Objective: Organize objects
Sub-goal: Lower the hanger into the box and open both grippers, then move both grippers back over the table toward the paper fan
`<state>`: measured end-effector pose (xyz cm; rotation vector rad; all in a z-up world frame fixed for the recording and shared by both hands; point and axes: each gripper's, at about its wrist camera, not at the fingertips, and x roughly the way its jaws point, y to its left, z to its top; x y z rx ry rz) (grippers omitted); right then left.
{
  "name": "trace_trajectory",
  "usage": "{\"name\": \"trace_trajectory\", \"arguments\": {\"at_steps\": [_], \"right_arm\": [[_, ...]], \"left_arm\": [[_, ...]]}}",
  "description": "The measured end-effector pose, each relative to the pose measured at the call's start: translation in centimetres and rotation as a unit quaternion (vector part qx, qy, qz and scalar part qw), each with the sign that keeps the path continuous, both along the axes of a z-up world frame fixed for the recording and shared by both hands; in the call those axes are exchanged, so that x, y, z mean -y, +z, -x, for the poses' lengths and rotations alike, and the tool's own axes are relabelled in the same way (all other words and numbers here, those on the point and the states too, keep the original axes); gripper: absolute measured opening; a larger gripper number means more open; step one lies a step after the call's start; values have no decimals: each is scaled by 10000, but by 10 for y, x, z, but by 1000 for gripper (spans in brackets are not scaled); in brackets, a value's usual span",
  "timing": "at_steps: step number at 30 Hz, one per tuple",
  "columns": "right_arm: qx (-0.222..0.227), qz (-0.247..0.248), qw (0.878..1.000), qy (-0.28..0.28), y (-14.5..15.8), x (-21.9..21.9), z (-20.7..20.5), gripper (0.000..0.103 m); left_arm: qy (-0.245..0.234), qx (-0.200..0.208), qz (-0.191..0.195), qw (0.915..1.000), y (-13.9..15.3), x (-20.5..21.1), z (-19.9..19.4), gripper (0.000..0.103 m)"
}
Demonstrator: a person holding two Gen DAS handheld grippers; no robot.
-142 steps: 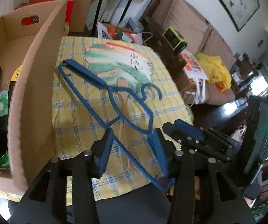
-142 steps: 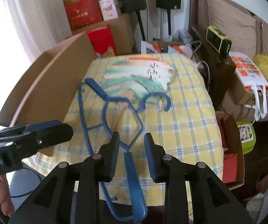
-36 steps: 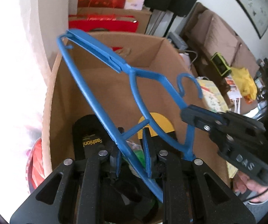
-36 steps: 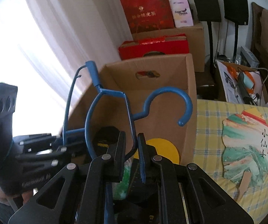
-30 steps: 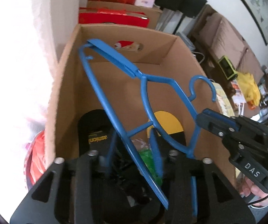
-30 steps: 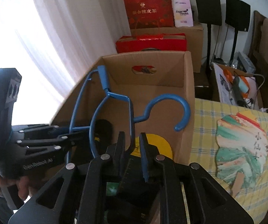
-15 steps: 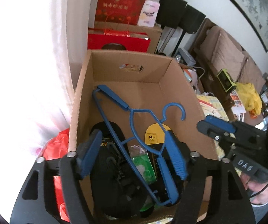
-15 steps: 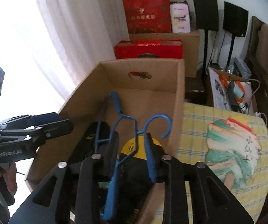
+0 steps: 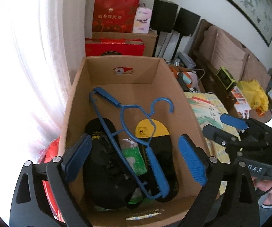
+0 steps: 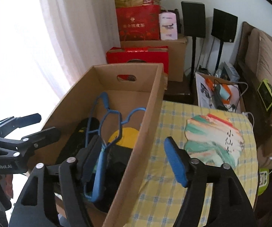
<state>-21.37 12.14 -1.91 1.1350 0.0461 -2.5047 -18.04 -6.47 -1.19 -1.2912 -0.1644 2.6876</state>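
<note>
With the blue hanger laid in the cardboard box and both grippers spread wide and empty, the hook could be snagged — if the fan is fetched carelessly.

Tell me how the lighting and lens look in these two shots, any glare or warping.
Left wrist view: the window blows out white at left, and fisheye bends the cardboard box walls. Right wrist view: the same glare washes out the curtain; the hanger stays sharp, edges vignette black.
</note>
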Motion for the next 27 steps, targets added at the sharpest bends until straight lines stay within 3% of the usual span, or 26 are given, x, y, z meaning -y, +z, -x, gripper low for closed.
{"name": "trace_trajectory", "arguments": {"at_steps": [3, 7, 11, 27], "right_arm": [[4, -37, 10000, -85, -3, -7, -6, 80], [2, -36, 9998, -218, -4, -20, -14, 87], [-54, -62, 9993, -362, -4, -34, -23, 102], [-34, -245, 9952, -943, -9, -90, -52, 103]], "left_arm": [[-53, -31, 144, 9999, 0, -10, -7, 102], [-27, -101, 455, 9989, 0, -25, -16, 103], [-61, -68, 535, 9985, -3, -38, -21, 103], [-392, -119, 527, 9978, -7, -91, -38, 103]]}}
